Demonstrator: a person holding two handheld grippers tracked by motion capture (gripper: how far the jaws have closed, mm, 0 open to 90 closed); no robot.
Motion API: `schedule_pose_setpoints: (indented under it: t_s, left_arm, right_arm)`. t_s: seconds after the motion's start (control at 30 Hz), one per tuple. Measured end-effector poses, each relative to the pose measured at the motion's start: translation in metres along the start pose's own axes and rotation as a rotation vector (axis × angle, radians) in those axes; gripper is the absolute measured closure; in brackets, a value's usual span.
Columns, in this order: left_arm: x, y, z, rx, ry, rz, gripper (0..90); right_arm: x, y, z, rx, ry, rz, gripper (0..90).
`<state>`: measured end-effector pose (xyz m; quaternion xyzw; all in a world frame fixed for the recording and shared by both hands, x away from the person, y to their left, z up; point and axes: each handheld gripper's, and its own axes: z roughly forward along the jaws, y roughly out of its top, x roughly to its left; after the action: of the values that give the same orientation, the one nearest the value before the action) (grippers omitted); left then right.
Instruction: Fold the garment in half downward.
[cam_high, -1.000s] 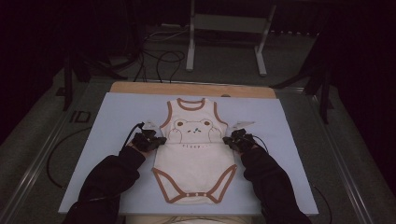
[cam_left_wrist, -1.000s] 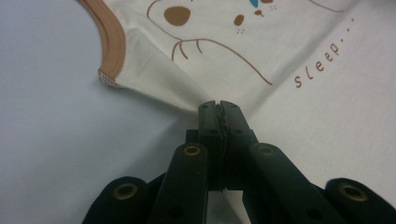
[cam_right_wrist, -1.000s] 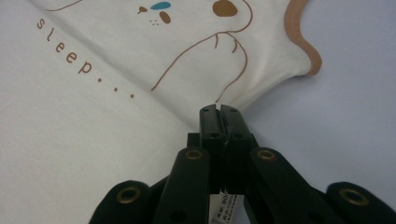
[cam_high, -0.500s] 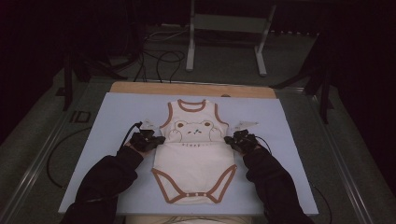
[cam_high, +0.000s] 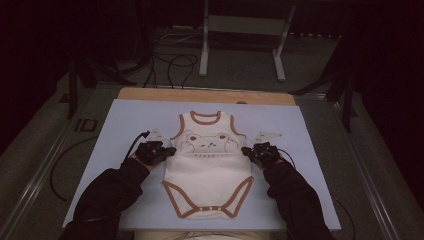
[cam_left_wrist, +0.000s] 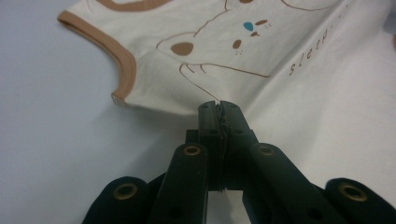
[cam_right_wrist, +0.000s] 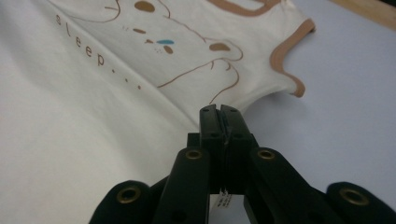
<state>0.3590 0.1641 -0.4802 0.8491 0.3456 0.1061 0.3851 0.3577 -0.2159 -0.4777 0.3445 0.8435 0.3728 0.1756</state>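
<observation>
Between my left gripper's (cam_left_wrist: 219, 106) jaws, which are pressed tight together, sits a pinch of cream fabric at the side edge of the baby bodysuit (cam_left_wrist: 261, 51), just below its brown-trimmed armhole. The cloth puckers up toward the jaw tips there. My right gripper (cam_right_wrist: 219, 110) mirrors it: jaws closed flat against each other on the opposite side edge of the bodysuit (cam_right_wrist: 116, 84), again just under the armhole, with a small white tag hanging beneath the jaws.

From above, my left gripper (cam_high: 167, 151) and my right gripper (cam_high: 248, 151) sit at either flank of the bodysuit (cam_high: 207, 172), level with the printed bear on its chest. My dark sleeves come in from the near edge of the table, and a black cable loops away from each gripper.

The bodysuit lies face up in the middle of a pale blue mat (cam_high: 320, 190), neck opening away from me, snap crotch toward me, brown binding around the neck, armholes and leg openings. Under the bear is a line of small brown lettering.

The mat covers a wooden tabletop (cam_high: 205, 95), whose far strip is bare. Beyond it, on the dim floor, stand the legs of a pale metal stand (cam_high: 240, 45) and some loose cables (cam_high: 175, 62).
</observation>
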Motion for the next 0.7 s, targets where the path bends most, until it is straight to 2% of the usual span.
schedule_pose_setpoints:
  t_s: [0.3, 0.5, 0.7]
  left_arm:
    - [-0.014, -0.003, -0.019, -0.011, -0.032, 0.038, 90.0]
    - [-0.018, -0.010, -0.026, -0.009, -0.052, 0.042, 90.0]
    - [-0.029, -0.016, -0.033, -0.010, -0.072, 0.049, 89.9]
  right_arm:
    - [0.015, -0.003, -0.026, -0.056, 0.031, 0.000, 89.6]
    - [0.023, -0.007, -0.035, -0.052, 0.049, -0.013, 89.6]
    - [0.034, -0.015, -0.046, -0.036, 0.057, -0.035, 89.6]
